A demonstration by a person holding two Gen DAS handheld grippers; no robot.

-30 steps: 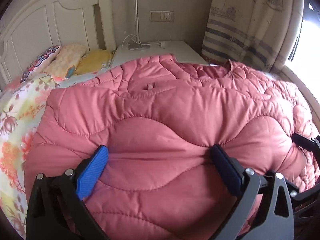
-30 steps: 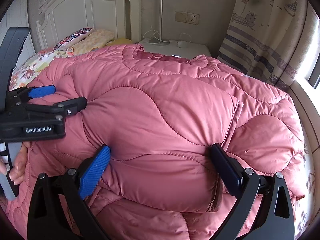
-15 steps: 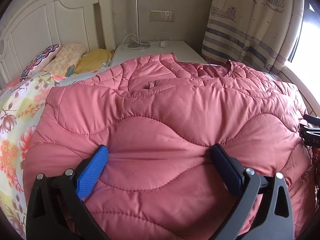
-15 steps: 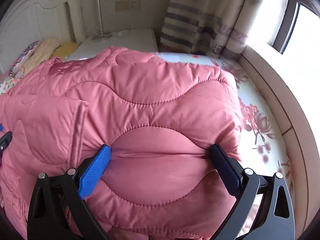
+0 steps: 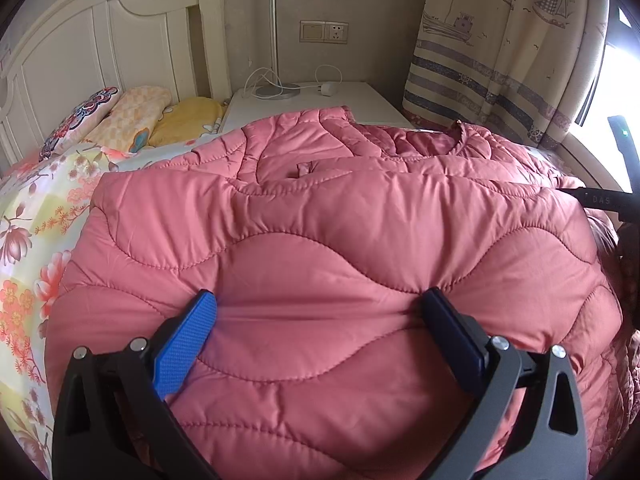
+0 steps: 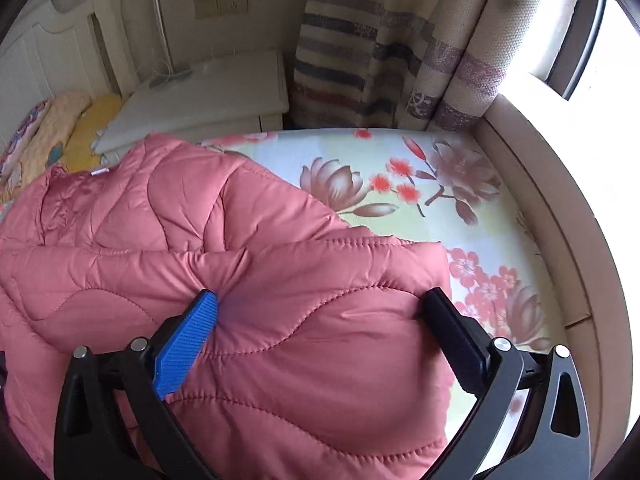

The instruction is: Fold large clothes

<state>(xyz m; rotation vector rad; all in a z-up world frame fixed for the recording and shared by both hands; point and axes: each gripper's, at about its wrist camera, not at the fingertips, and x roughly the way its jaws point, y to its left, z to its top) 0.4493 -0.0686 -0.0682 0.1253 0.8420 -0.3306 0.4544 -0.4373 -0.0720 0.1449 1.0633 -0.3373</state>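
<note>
Pink jacket [image 5: 340, 248] lying on bed [image 6: 460, 184], collar pointing toward headboard. Left gripper [image 5: 320, 308] and right gripper [image 6: 320, 304] both spreading wide, pressing into hem fold; possibly pinning, not gripping. Fold axis running across between them.

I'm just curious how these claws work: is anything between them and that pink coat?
Nothing visible. The coat bulges right between the left gripper's wide-spread fingers, and likewise fills the gap of the right gripper. Both sets of fingers press straight into the fabric, with only bare flowered bedsheet beyond the coat.
</note>
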